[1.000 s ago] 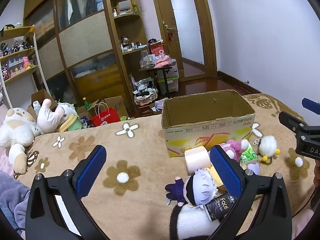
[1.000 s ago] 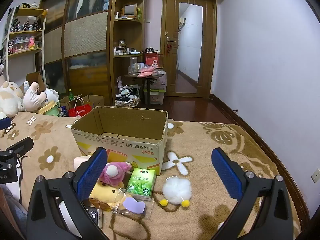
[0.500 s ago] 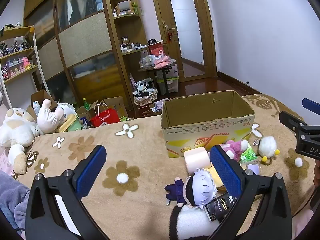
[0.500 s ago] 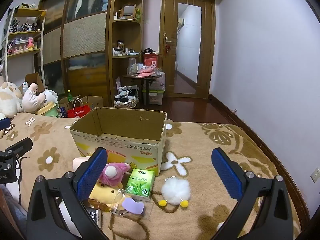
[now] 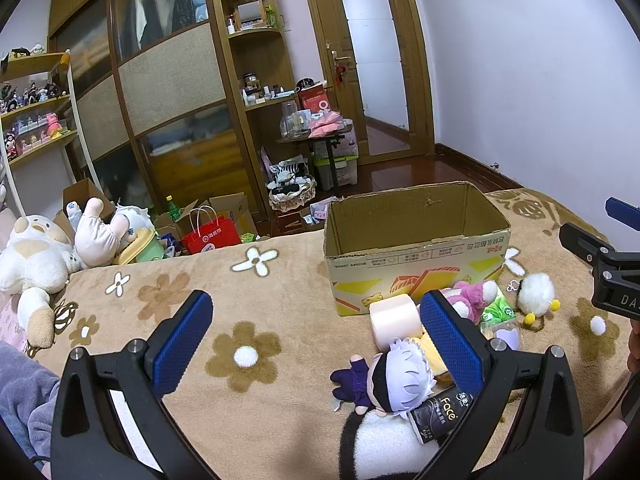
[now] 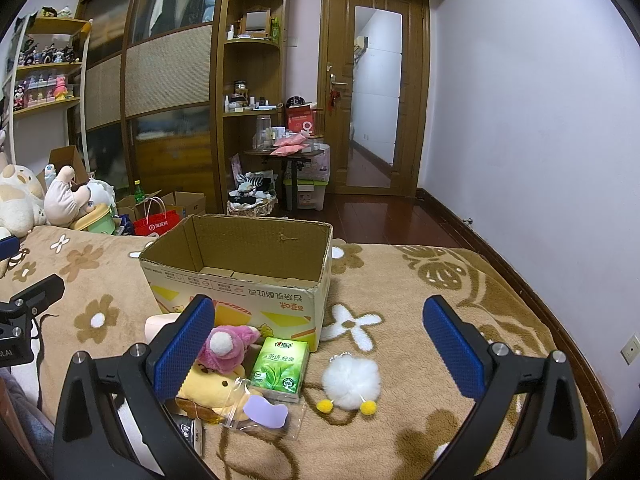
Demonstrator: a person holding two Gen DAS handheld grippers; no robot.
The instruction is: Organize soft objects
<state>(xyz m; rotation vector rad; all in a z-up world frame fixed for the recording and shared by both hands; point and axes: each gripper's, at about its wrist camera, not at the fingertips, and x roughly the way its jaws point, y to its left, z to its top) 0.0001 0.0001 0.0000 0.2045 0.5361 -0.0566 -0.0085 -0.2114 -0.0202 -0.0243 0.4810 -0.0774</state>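
An open-topped brown cardboard box [image 6: 240, 276] with yellow and red print sits on the tan fleece blanket with brown and white flowers [image 5: 248, 312], its inside showing only bare flaps. Crowded against the box's near wall, at about 7 o'clock from it in the right wrist view, lies the heap of soft things: one pink plush toy with a white nose [image 6: 226, 350], one yellow plush dog [image 6: 208, 390] under it, one green tissue pack [image 6: 282, 368], one clear plastic pouch with a lilac shape inside [image 6: 266, 414], and one white fluffy pompom with two yellow balls [image 6: 352, 380] just at 3 o'clock of the pack. From the left wrist view one pale pink foam cylinder [image 5: 394, 320] touches the box front, one white-haired plush doll in dark clothes [image 5: 394, 380] lies at 6 o'clock of it, with a dark "Face" packet [image 5: 438, 416] and a black-and-white plush [image 5: 380, 444] nearer still. The left gripper [image 5: 318, 346] hangs over bare blanket with jaws spread wide, grasping nothing; its right blue pad [image 5: 450, 340] overlaps the heap from the camera's angle. The right gripper [image 6: 320, 350] is likewise released, jaws wide apart above the tissue pack and pompom, touching neither. Large cream plush animals [image 5: 36, 256] rest at the blanket's far 9 o'clock edge, well apart.
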